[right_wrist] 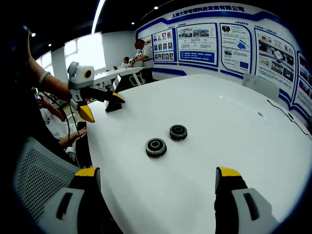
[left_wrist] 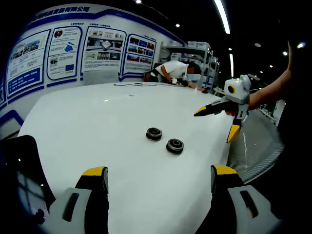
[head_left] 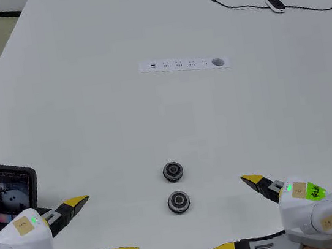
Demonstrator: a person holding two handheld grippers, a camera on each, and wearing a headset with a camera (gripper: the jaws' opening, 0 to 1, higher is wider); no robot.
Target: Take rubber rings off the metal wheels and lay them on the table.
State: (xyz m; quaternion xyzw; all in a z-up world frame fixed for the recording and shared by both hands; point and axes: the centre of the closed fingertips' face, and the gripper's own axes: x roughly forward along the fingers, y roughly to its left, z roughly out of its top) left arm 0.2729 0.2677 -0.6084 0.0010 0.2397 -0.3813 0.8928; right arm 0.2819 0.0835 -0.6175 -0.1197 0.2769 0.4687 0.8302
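**Both grippers open, wheels untouched**

Left gripper [head_left: 103, 228] and right gripper [head_left: 236, 215]: jaws spread wide, nothing held. Two wheels lie flat on the table [head_left: 152, 114] between the grippers, ahead of both sets of tips. The near wheel [head_left: 178, 201] is closest, the far wheel [head_left: 172, 172] just beyond it, not touching. A dark rubber ring [head_left: 170, 203] looks seated on each rim. My read: metal hub stiff, fairly heavy, may slide on the smooth top; ring soft, stretchy. Pin the hub with one gripper, pinch the ring's outer edge with the other.

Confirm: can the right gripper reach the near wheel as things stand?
Likely yes: the right gripper is open, jaws pointed toward the near wheel, with bare table between them. The far wheel sits apart beyond it.
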